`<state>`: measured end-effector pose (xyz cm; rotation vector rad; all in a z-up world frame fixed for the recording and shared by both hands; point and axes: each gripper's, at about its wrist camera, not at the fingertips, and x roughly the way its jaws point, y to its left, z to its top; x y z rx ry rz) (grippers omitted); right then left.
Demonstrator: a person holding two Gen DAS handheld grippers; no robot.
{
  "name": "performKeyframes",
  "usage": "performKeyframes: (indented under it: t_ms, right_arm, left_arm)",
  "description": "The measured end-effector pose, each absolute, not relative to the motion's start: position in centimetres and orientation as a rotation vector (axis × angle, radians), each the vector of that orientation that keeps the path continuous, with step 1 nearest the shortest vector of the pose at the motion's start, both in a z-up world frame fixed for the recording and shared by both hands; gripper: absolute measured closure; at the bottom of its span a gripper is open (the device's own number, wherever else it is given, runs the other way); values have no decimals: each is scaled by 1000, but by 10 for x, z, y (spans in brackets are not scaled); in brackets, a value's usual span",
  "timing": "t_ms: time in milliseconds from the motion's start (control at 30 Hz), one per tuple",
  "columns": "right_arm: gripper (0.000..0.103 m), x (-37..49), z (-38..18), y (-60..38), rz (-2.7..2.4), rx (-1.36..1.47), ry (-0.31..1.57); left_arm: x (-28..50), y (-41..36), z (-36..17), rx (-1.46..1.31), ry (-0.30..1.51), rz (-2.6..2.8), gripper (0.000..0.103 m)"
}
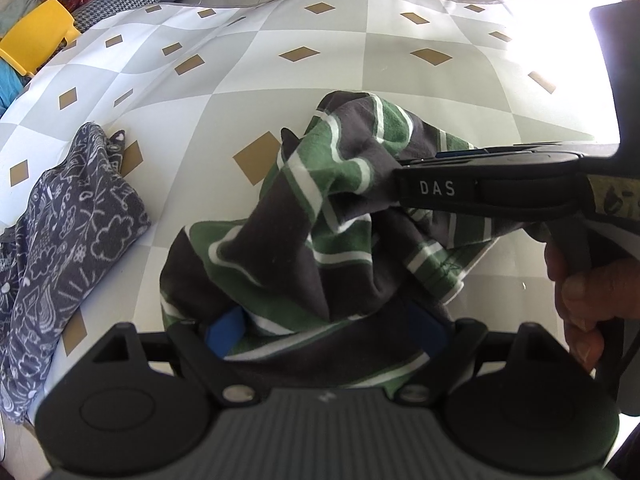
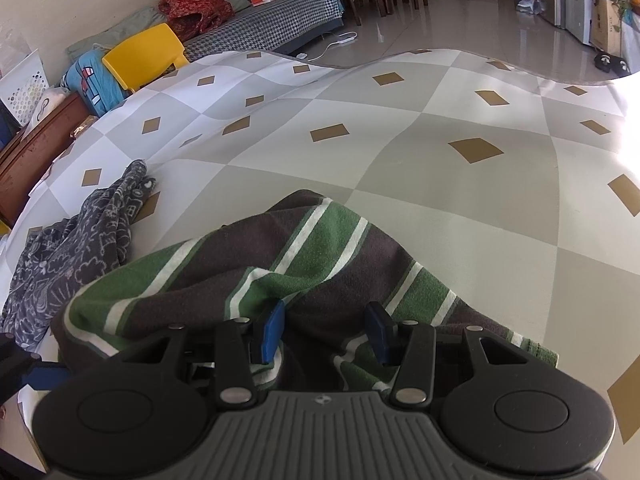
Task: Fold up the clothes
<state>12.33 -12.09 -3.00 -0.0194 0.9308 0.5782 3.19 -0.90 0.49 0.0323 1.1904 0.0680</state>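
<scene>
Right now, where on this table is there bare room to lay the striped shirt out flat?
Free: the wide checked tablecloth beyond and right of the green striped shirt, out to the far edge. Crowded: the left side, where the grey patterned garment lies heaped, and the near edge, where both grippers work the shirt.

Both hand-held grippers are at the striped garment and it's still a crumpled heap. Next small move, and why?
Probably close the left hand-held gripper on the cloth between its wide-open jaws. The striped garment is still bunched on the tablecloth, and the right hand-held gripper already has a fold between its fingers, so a second grip would let both hands lift and spread it flat.
</scene>
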Motion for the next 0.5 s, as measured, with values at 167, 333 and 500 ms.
performKeyframes:
  t_ms: [167, 333, 500]
  right_arm:
    - [58, 121, -30, -119, 597, -32, 936]
    - [58, 116, -28, -116, 631, -48, 959]
    - [58, 114, -25, -119, 646, -33, 986]
  left_arm:
    - [32, -7, 3, 36, 1195, 77, 15]
    - [31, -6, 2, 37, 1197, 88, 10]
    - [30, -6, 3, 48, 1187, 94, 10]
